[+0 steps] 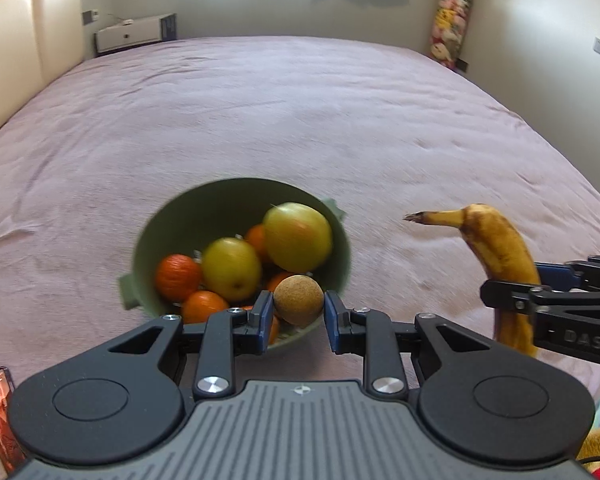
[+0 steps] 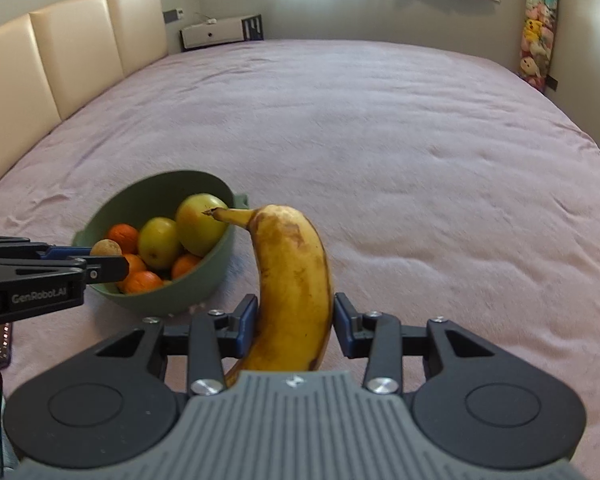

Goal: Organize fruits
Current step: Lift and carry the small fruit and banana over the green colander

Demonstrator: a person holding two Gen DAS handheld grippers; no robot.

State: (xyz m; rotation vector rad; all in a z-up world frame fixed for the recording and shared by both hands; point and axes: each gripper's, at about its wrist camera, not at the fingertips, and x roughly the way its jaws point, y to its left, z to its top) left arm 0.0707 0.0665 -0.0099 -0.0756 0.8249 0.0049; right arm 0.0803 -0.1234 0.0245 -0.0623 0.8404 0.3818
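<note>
Left gripper (image 1: 299, 317), nearest, clamps a brown kiwi (image 1: 299, 300) between its jaws, just above the near rim of the green bowl (image 1: 236, 196). Right gripper (image 2: 295, 322) grips an upright banana (image 2: 294, 280), beside the bowl. Ahead of the jaws lie apples (image 1: 298, 237) and oranges (image 1: 178, 277). Best practice: lower the kiwi into a gap before opening. Beyond stretches the bed (image 1: 300, 120).
</note>
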